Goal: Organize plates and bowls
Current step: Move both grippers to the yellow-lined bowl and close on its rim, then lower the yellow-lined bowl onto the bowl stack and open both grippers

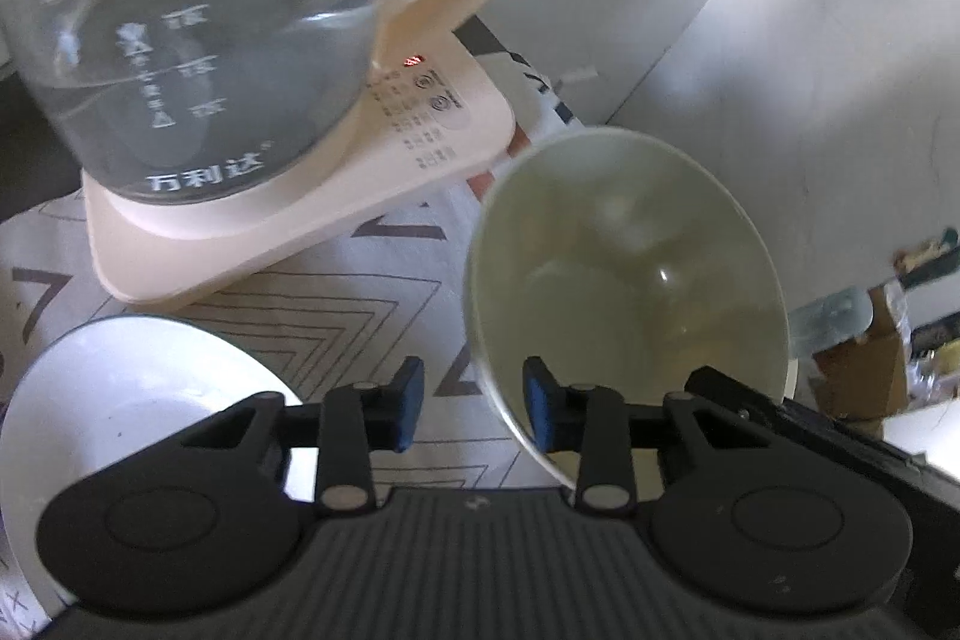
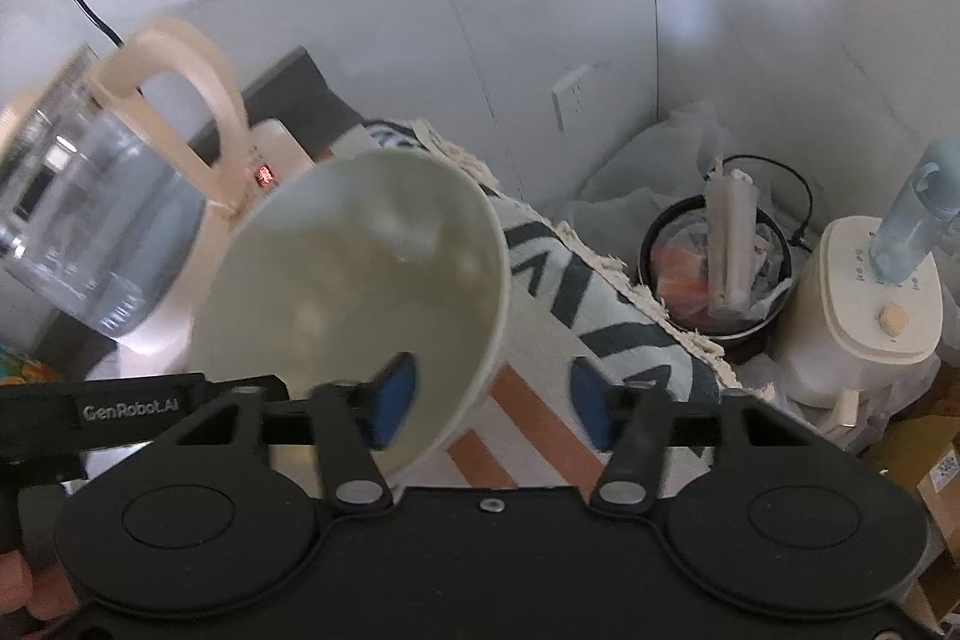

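Both hand-held grippers [image 1: 471, 403] [image 2: 495, 403] parted, straddling tilted cream bowl's [image 1: 624, 268] rim.

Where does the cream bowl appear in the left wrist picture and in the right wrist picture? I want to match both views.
Left wrist view: the cream bowl is right of centre, tilted, its rim straddled by the open left gripper.
Right wrist view: the cream bowl is left of centre, its rim straddled by the open right gripper.
Shared landmark: the glass kettle at upper left in both.
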A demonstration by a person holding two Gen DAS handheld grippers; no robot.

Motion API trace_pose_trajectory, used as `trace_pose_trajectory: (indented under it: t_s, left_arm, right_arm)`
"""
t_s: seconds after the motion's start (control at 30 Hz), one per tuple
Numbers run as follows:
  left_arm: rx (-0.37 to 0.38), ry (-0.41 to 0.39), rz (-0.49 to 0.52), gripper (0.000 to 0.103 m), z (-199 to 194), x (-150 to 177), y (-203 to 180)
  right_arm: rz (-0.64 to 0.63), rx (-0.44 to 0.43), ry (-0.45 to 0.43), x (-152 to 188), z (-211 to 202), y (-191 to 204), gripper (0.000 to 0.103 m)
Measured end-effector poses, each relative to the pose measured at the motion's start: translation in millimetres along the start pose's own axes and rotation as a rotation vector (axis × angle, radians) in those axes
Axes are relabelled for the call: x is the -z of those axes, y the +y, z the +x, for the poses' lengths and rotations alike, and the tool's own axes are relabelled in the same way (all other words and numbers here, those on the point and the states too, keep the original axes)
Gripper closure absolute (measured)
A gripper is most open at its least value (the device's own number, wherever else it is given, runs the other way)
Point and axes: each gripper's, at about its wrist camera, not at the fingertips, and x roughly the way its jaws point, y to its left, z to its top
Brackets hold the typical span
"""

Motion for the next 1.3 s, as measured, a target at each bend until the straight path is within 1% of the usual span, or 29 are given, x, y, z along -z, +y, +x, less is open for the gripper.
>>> trace_pose_trajectory:
  t_s: [0.07, 0.1, 0.2, 0.37, 0.57, 0.9, 1.3]
  left_arm:
    - [0.030, 0.021, 0.000, 0.085, 4, 2, -2]
    - [0.019, 0.020, -0.002, 0.085, 4, 3, -3]
    - [0.017, 0.013, -0.011, 0.086, -1, 6, -4]
    - [0.028, 0.008, -0.028, 0.086, -18, 13, -3]
    - [0.033, -0.019, -0.041, 0.086, -42, 22, -9]
    - [0.022, -0.089, -0.081, 0.085, -95, 49, -15]
    - [-0.017, -0.156, -0.138, 0.085, -151, 88, -8]
  right_arm:
    - [0.009, -0.046, 0.011, 1, 3, -2, 0.082]
    - [0.005, -0.045, 0.006, 1, 1, 0, 0.083]
    - [-0.032, -0.020, -0.002, 5, -2, 6, 0.084]
    - [-0.021, -0.049, -0.016, 9, -16, 3, 0.084]
    - [-0.053, -0.064, -0.046, 12, -37, 3, 0.084]
    - [-0.064, -0.129, -0.107, 18, -81, 3, 0.084]
    - [-0.157, -0.201, -0.150, 38, -123, 24, 0.085]
